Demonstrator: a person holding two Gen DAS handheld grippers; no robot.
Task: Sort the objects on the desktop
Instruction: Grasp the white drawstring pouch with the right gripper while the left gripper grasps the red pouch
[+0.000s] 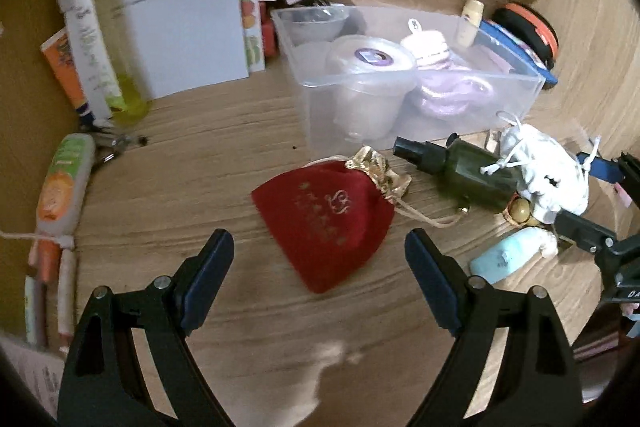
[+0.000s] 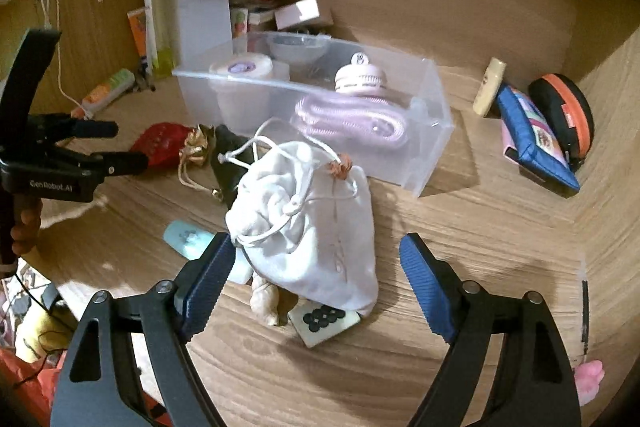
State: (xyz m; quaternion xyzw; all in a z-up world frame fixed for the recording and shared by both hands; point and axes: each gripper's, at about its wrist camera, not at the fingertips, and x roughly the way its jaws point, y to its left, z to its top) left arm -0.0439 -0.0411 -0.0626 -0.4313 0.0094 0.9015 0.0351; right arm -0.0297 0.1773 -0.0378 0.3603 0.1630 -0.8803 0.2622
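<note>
Red pouch [image 1: 326, 223] and white bag [image 2: 308, 223], both lined up for a grab

Left gripper [image 1: 319, 247] hangs spread wide with nothing in it, right in front of the pouch; right gripper [image 2: 316, 255] is likewise gaping, its fingers either side of the bag. Probably both head for the clear bin [image 1: 516, 83] just behind, already half full.

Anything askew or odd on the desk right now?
Yes: the dark green spray bottle lies on its side, half buried under the white drawstring bag, which also sits on a mahjong tile. No spill visible.
</note>
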